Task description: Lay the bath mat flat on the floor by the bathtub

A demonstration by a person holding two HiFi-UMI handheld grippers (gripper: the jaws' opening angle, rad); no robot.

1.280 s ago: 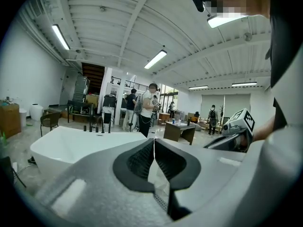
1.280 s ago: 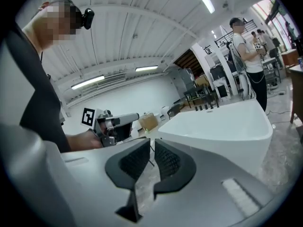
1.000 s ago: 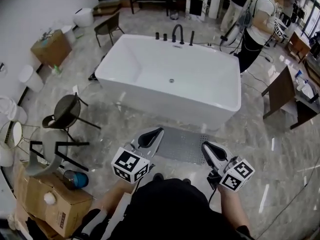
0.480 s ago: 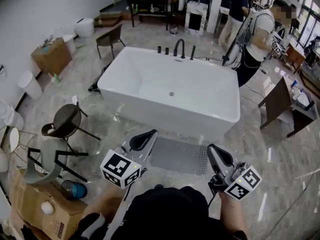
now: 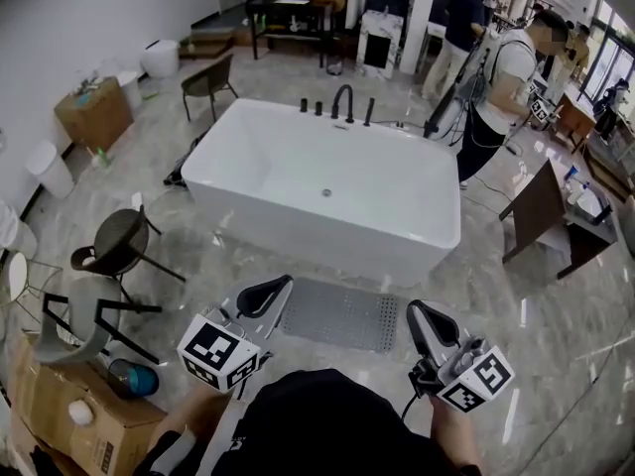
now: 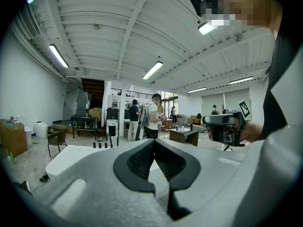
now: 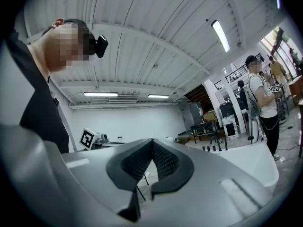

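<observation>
Bath mat [image 5: 339,313]: lying flat on the floor [image 5: 516,296], just beside the near wall of the bathtub [image 5: 327,181]; its long axis is running along that wall.
Mat to claws: lying ahead of and below both, between them; neither claw is touching it.
Left claw [image 5: 283,283]: jaws resting together, gripping nothing; sitting over the mat's left end.
Right claw [image 5: 414,310]: jaws have just been closing, now meeting on nothing; sitting just off the right end.
Judgement: the placing is looking done, and neither hand is clearly nearer.
</observation>
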